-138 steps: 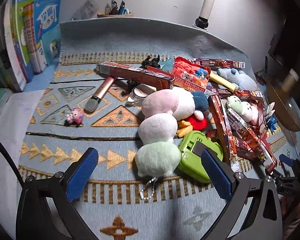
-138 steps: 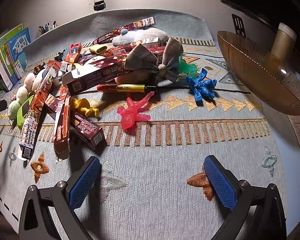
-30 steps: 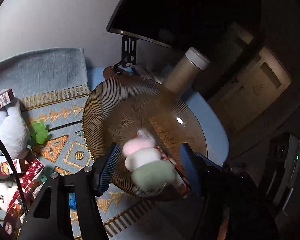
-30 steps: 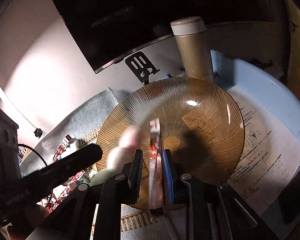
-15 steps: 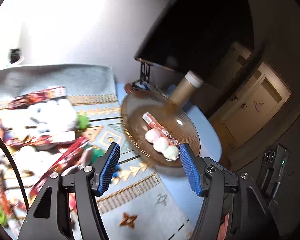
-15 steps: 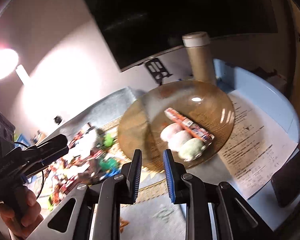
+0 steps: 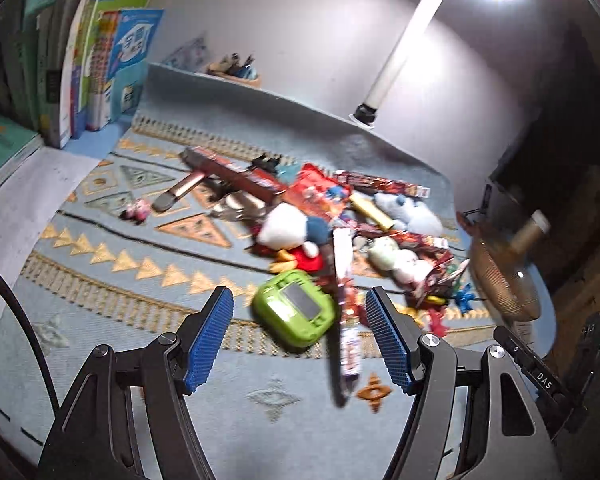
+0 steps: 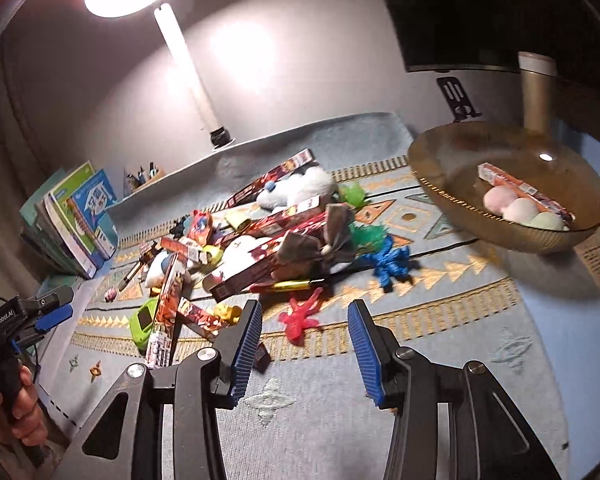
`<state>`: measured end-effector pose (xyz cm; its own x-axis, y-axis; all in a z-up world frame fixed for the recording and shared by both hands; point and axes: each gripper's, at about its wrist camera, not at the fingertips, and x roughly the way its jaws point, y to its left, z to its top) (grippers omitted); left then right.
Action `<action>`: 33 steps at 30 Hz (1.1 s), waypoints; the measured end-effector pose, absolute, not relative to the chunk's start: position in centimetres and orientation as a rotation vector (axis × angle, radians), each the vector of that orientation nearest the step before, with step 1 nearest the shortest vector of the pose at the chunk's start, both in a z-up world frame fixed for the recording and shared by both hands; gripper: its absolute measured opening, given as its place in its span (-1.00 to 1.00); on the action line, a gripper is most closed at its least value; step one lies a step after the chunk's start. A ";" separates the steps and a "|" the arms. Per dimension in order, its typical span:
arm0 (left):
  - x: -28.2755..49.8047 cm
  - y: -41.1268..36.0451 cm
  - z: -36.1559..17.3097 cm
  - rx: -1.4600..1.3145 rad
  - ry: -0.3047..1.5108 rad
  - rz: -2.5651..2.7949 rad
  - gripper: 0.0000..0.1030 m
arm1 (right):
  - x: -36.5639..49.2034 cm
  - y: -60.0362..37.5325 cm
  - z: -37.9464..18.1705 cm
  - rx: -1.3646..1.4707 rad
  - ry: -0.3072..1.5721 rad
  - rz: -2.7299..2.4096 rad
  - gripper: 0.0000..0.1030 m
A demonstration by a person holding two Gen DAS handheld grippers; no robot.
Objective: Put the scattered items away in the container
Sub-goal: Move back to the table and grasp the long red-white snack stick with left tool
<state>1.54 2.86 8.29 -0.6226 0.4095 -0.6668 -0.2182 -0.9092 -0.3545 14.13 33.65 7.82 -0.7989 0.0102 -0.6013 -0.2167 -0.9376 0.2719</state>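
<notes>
Surface: a pale blue woven mat [image 8: 440, 364] with orange triangle borders, lamp-lit, in a dim room; upright books [image 7: 100, 64] stand at its far left edge.

Container: the amber ribbed glass bowl [image 8: 452, 184] sits ahead and to the right of your right gripper [image 8: 305, 350]. It holds a pastel three-ball plush [image 8: 520, 210] and a long red printed box [image 8: 524, 188].

Scattered items: the pile lies straight ahead of both grippers.
- Lime-green plastic handheld gadget [image 7: 294, 308], just beyond your left gripper [image 7: 300, 336], toward its right finger.
- Narrow red-and-white printed packet [image 7: 346, 312], standing on edge beside that gadget.
- White, navy and red plush toy [image 7: 296, 232], farther ahead.
- Red rubbery figure [image 8: 300, 318], just past your right gripper's tips.
- Blue rubbery figure [image 8: 392, 260] and grey plaid fabric bow [image 8: 320, 240], beyond it and to the right.

Grippers: your left jaws stand wide and are opening, nothing between the pads. Your right jaws are also opening, spread partway, empty.

Hazards, as judged from here:
- The pile is interlocked; closing on the gadget could catch the packet and drag neighbours across the mat.
- The left view is motion-blurred, so a fast approach may misjudge the gadget's smooth, rounded edges and let it slip.
- The rubbery figures lie flat; pads may scrape the mat and miss.
- The bowl is glass, near the mat's edge; a knock with either gripper could shift it.
</notes>
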 end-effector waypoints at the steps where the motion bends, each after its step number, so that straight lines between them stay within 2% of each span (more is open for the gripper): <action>1: 1.3 2.3 7.5 -1.140 -0.337 2.526 0.31 | 13.7 32.7 7.0 -0.952 0.475 2.839 -0.16; 8: -0.2 3.2 3.3 -1.215 -0.216 2.434 0.31 | 11.6 30.7 4.5 -1.040 0.410 2.839 -0.16; 16: 1.2 7.2 4.0 -1.071 -0.182 2.405 0.31 | 10.4 30.9 3.6 -1.116 0.413 2.799 -0.16; 24: -1.8 13.1 3.4 -1.147 0.099 2.456 0.29 | 10.5 31.3 3.5 -1.128 0.443 2.806 -0.16; 25: -1.7 13.6 3.4 -1.130 0.141 2.486 0.22 | 10.5 31.4 3.5 -1.127 0.457 2.807 -0.16; 26: -1.6 14.0 3.3 -1.127 0.175 2.495 -0.11 | 10.6 31.5 3.5 -1.122 0.470 2.805 -0.16; 27: -1.7 14.3 3.1 -1.150 0.189 2.485 -0.35 | 10.6 31.6 3.5 -1.116 0.483 2.806 -0.16; 28: -1.8 14.3 3.2 -1.144 0.187 2.491 -0.39 | 10.7 31.7 3.5 -1.114 0.496 2.809 -0.16; 30: -2.0 14.2 3.1 -1.162 0.160 2.473 -0.64 | 10.6 31.9 3.5 -1.121 0.519 2.813 -0.16; 33: -2.0 13.6 3.2 -1.179 0.073 2.408 -0.71 | 10.6 32.0 3.5 -1.128 0.535 2.818 -0.16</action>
